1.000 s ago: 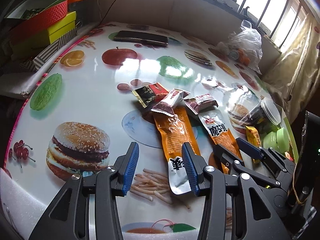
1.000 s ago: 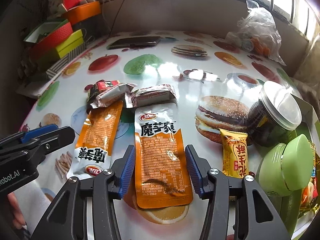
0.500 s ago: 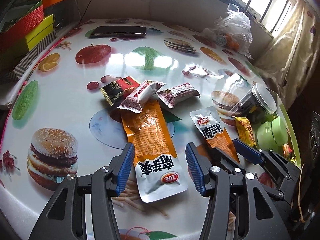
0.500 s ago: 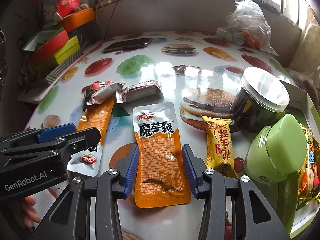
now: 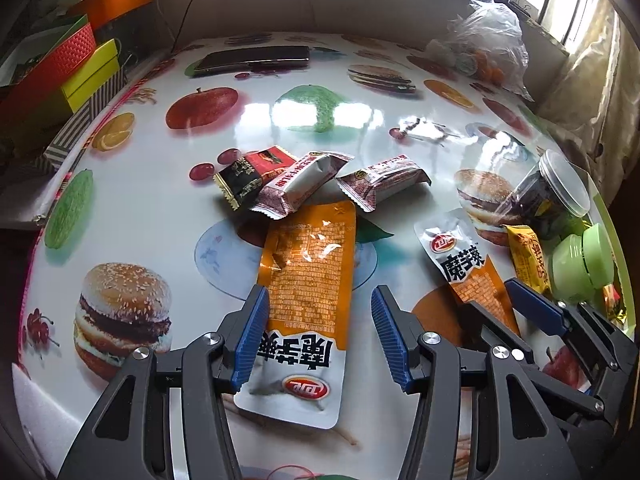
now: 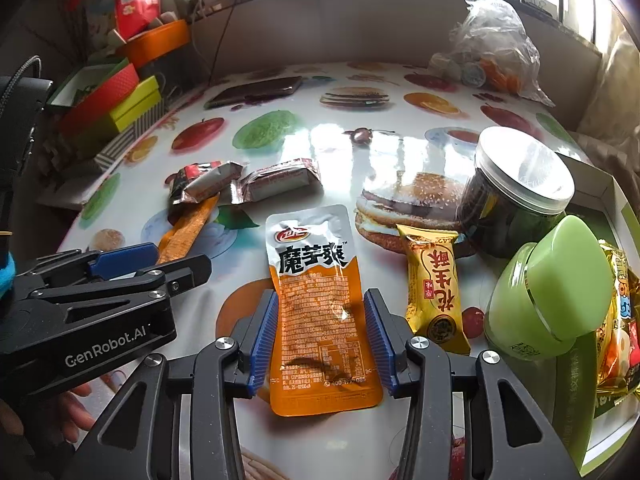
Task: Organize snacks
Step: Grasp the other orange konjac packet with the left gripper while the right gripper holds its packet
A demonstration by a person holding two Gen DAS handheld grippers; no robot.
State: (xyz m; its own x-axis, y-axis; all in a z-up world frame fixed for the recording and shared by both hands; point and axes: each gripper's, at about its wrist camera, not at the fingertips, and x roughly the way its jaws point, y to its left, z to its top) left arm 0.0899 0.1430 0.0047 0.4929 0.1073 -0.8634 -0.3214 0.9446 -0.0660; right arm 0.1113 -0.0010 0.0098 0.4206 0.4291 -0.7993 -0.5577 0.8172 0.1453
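In the lower centre of the left wrist view, the left claw [image 5: 316,340] stands apart over the bench [image 5: 168,208], straddling an orange konjac snack pouch [image 5: 308,280]; its left pad meets the pouch's edge, its right pad stays clear. In the lower centre of the right wrist view, the right claw [image 6: 320,340] flanks a second orange konjac pouch [image 6: 318,308], pads just beside its edges; whether they press, I cannot tell. Three small wrapped snacks [image 5: 316,184] lie above the first pouch.
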